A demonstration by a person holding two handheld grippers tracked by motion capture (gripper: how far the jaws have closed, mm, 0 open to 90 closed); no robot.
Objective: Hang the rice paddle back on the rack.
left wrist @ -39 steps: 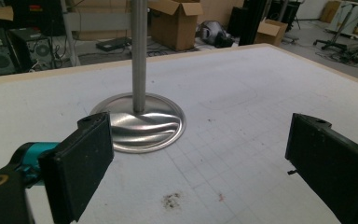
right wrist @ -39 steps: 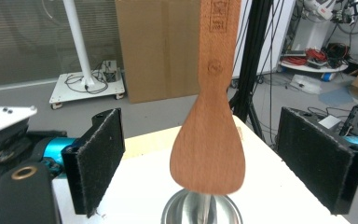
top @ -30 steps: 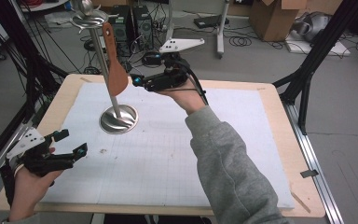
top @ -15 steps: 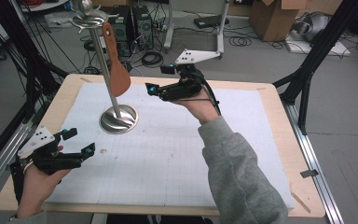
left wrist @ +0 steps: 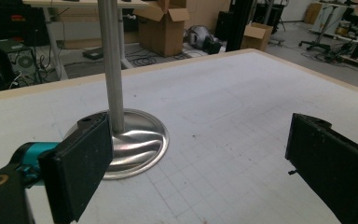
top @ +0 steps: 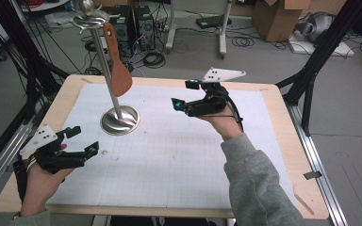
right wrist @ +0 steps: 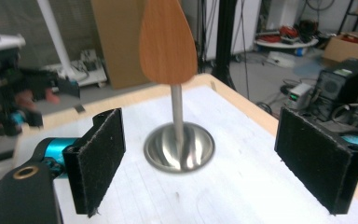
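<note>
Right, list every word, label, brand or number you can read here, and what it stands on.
None can be read.
Cardboard boxes: no print legible.
Electronic unit on the floor: its small lit display is too blurred to read.
White grid mat: lines alone, no figures.
Wooden spatula: unmarked.

Your right gripper (top: 186, 95) hangs over the worktop (top: 273, 122), jaws spread with nothing between them. Straight ahead of those jaws stands the rack (right wrist: 179, 144), its base on the worktop. The wooden spatula (right wrist: 168, 39) hangs from the rack's top, above and ahead of your jaws, in front of the pole. Your left gripper (top: 81, 140) sits near the worktop's near left corner, jaws apart. The rack's base (left wrist: 135, 142) lies ahead of them, just behind the left jaw; ahead of the right jaw is bare worktop. The two grippers are well apart.
</note>
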